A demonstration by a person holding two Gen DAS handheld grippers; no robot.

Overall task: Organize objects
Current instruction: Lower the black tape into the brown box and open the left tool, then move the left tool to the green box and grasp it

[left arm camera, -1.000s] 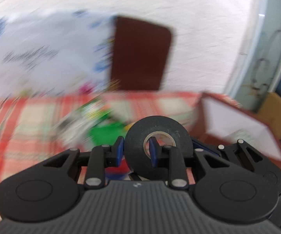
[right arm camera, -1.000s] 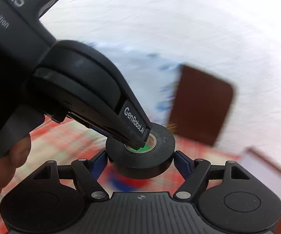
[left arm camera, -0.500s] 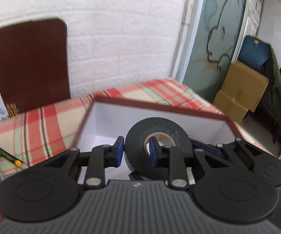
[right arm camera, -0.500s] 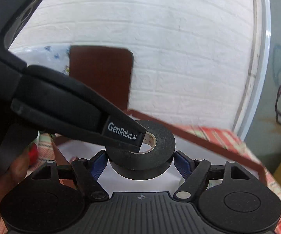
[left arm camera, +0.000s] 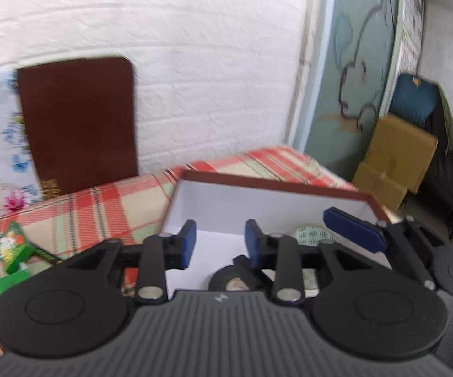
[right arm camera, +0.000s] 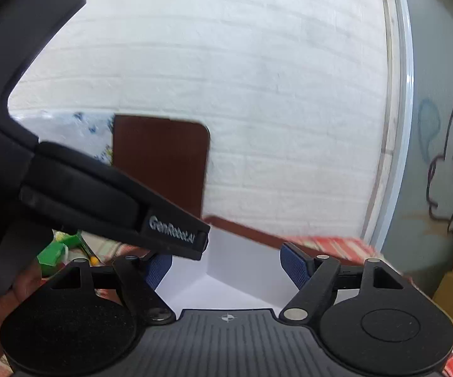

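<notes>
You've just let go: both grippers, left point(left arm camera: 218, 243) and right point(right arm camera: 226, 267), now spread empty, black tape roll point(left arm camera: 231, 279) dropped into the white-lined brown box point(left arm camera: 257, 179).

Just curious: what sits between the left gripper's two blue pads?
Nothing is gripped: between the left gripper's pads shows only the white-lined brown box's floor, in the left wrist view.

Red-rimmed, white-lined cardboard box point(left arm camera: 276, 185) on red, cream and green plaid tablecloth point(left arm camera: 107, 207). Black tape roll point(left arm camera: 226, 278) inside. Dark brown board point(left arm camera: 78, 122) against white brick wall point(left arm camera: 195, 62).
</notes>
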